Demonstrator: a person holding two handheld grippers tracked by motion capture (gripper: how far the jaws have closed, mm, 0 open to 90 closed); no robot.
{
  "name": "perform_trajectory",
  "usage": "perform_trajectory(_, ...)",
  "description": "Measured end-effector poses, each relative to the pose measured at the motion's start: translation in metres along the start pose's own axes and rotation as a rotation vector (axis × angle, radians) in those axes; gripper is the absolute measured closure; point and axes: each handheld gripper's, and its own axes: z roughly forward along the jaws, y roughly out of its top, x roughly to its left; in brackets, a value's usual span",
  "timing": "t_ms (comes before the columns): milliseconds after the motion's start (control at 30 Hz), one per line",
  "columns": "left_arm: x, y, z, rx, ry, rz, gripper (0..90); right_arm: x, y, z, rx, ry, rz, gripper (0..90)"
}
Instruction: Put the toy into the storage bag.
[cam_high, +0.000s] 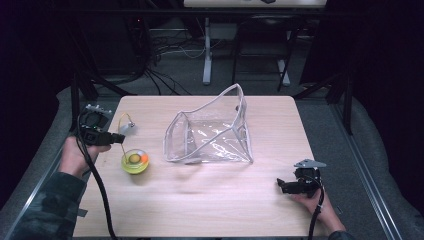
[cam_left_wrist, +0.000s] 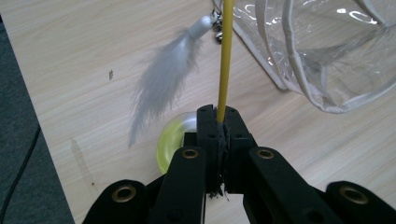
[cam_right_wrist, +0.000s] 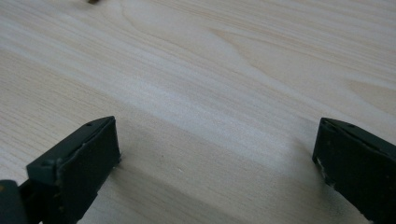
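A cat toy stands at the table's left: a yellow-green round base (cam_high: 135, 161) with a thin yellow wand (cam_left_wrist: 225, 56) that ends in a white feather (cam_left_wrist: 161, 79). My left gripper (cam_left_wrist: 218, 119) is shut on the wand just above the base (cam_left_wrist: 175, 137); in the high view the left gripper (cam_high: 120, 138) comes in from the left. A clear plastic pouch (cam_high: 210, 132) with a grey rim stands open in the middle of the table, right of the toy. My right gripper (cam_high: 281, 186) rests near the front right edge, and the right gripper (cam_right_wrist: 217, 144) is open over bare wood.
The light wooden table (cam_high: 200, 200) has dark floor around it. Table legs and cables (cam_high: 165, 50) lie beyond the far edge. The pouch's rim (cam_left_wrist: 327, 105) lies close to the right of the wand.
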Motion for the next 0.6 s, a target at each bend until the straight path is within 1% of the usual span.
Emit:
perform_trajectory(33,0.000,0.000,0.000,0.000,0.000,0.000,88.4,0.000,0.000,0.000,0.000,0.000,0.000,0.0)
perform_trajectory(67,0.001,0.002,-0.003,-0.016,0.002,-0.002,88.4,0.000,0.000,0.000,0.000,0.000,0.000,0.0)
perform_trajectory(100,0.001,0.002,-0.003,-0.016,0.002,-0.002,88.4,0.000,0.000,0.000,0.000,0.000,0.000,0.0)
perform_trajectory(167,0.002,0.004,-0.008,-0.043,0.012,-0.006,88.4,0.000,0.000,0.000,0.000,0.000,0.000,0.0)
perform_trajectory(267,0.003,0.006,-0.010,-0.049,0.016,-0.007,88.4,0.000,0.000,0.000,0.000,0.000,0.000,0.0)
perform_trajectory(333,0.005,0.008,-0.014,-0.061,0.015,-0.017,88.4,0.000,0.000,0.000,0.000,0.000,0.000,0.0)
perform_trajectory(433,0.007,0.010,-0.017,-0.073,0.020,-0.018,88.3,0.000,0.000,0.000,0.000,0.000,0.000,0.0)
perform_trajectory(467,0.009,0.011,-0.020,-0.083,0.022,-0.027,88.4,0.000,0.000,0.000,0.000,0.000,0.000,0.0)
perform_trajectory(600,0.013,0.014,-0.027,-0.102,0.026,-0.032,88.4,0.000,0.000,0.000,-0.001,0.000,0.000,0.0)
